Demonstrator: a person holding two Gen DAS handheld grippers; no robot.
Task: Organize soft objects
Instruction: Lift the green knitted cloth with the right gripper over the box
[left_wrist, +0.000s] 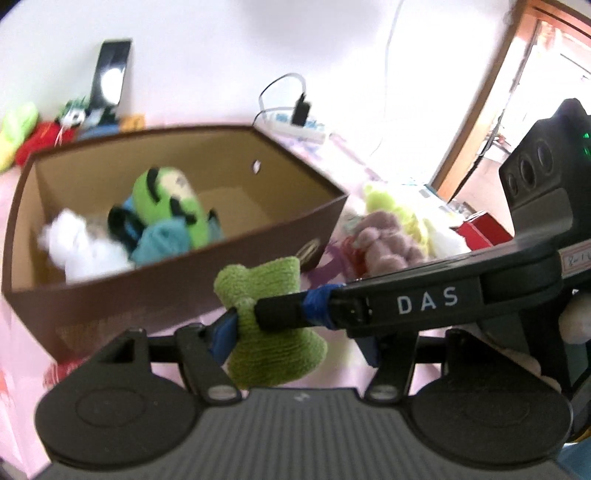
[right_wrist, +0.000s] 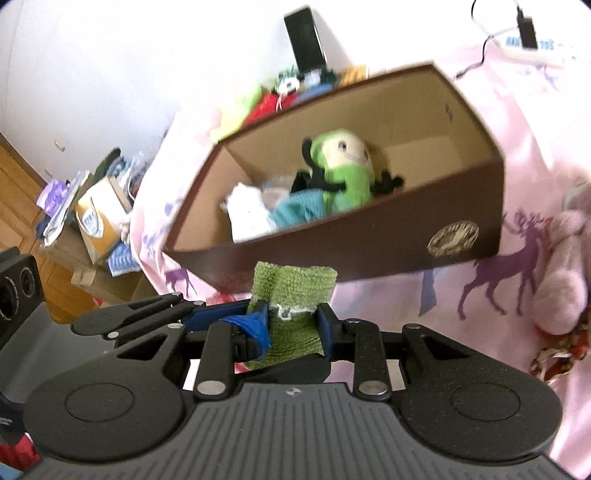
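Just in front of the brown box (left_wrist: 147, 295), near its front wall: green knit cloth (right_wrist: 291, 291), held up. Right gripper (right_wrist: 291, 325) fingers closed narrow, pinching the cloth's middle. Left gripper (left_wrist: 295, 341) fingers wide apart, one pad touching the cloth, other well clear, no grip. Inside the box: green plush (left_wrist: 173, 206), white and teal soft pieces. Probably light, floppy, grippy knit; bunches under squeeze. Best hold at bunched middle, not loose edge.
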